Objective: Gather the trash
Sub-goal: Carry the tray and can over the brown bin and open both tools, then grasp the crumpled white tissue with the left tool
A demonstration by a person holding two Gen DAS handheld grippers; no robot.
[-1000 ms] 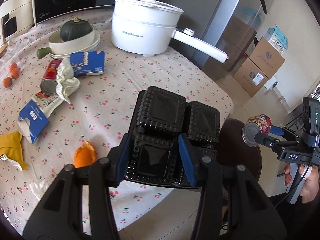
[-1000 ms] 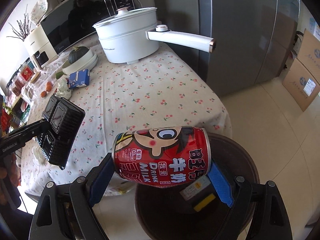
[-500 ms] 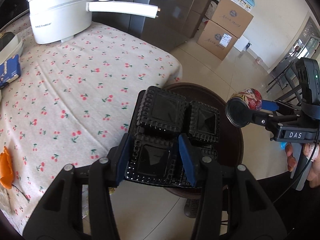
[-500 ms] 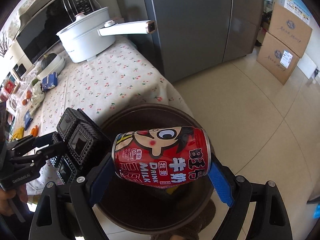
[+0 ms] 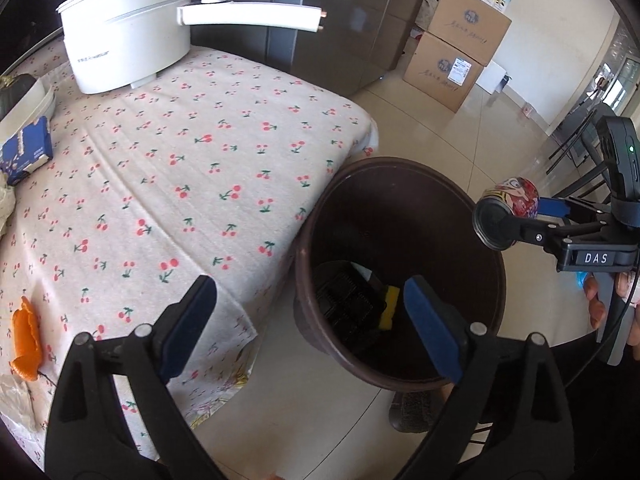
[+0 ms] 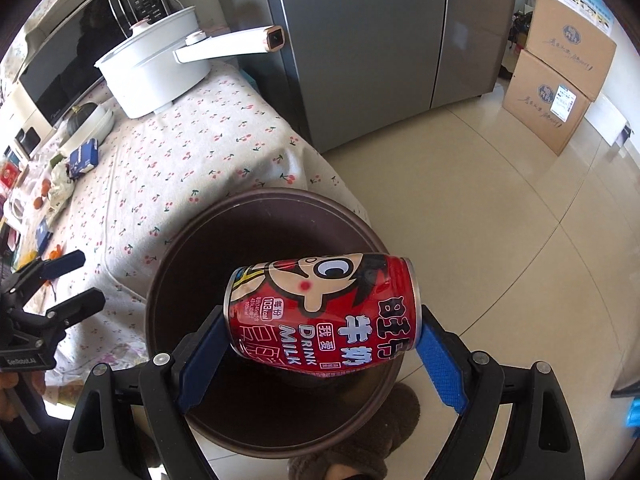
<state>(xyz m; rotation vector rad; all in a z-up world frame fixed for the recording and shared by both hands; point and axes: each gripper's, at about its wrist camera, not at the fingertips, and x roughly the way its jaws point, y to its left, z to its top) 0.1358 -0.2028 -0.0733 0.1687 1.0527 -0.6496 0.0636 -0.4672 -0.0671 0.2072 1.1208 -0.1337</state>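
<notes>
A dark brown round bin (image 5: 400, 172) stands on the floor by the table corner; it also shows in the right wrist view (image 6: 160, 280). A black plastic tray (image 5: 346, 304) lies inside it beside a yellow scrap (image 5: 390, 308). My left gripper (image 5: 312, 328) is open and empty above the bin's near rim. My right gripper (image 6: 320, 360) is shut on a red milk drink can (image 6: 324, 312), held sideways over the bin. The can also shows in the left wrist view (image 5: 508, 216).
The table has a cherry-print cloth (image 5: 180, 160). On it are a white electric pot (image 5: 128, 32) with a long handle, a blue carton (image 5: 26, 152) and an orange peel (image 5: 26, 332). Cardboard boxes (image 6: 560, 80) and a grey fridge (image 6: 380, 40) stand behind.
My left gripper swung from the table to the bin, opened and let go of the black tray, which now lies in the bin. My right gripper carried the can over the bin.
</notes>
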